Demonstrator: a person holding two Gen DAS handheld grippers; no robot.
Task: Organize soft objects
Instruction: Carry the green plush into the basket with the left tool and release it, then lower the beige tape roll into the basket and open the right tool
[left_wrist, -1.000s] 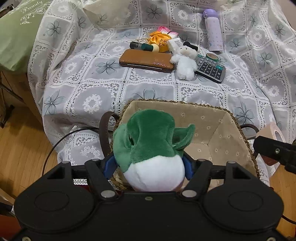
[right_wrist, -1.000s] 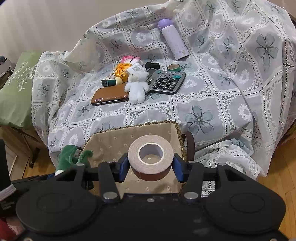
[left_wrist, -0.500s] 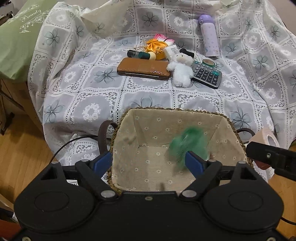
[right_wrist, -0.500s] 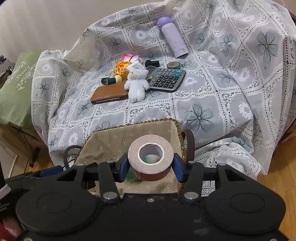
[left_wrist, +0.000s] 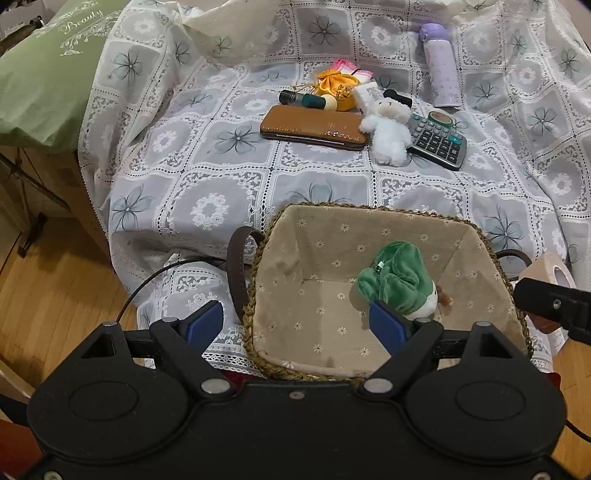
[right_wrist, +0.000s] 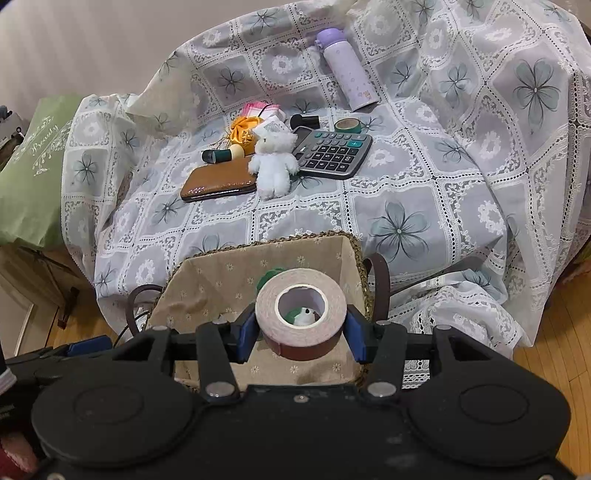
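Green plush toy (left_wrist: 400, 282) lies in the basket (left_wrist: 369, 218) beyond the left gripper's (left_wrist: 295, 326) released fingers.

The near and left floor of the basket (left_wrist: 369, 218) is left bare, and entry from above is unblocked there. The right part is taken up by a green plush (left_wrist: 397, 278). Between basket and the cluster of wallet (left_wrist: 314, 127), white bear (left_wrist: 388, 134) and calculator (left_wrist: 437, 142), a wide strip of cloth (left_wrist: 207, 177) is kept free. Over the basket's right side, room is taken by a tape roll (right_wrist: 301, 314).
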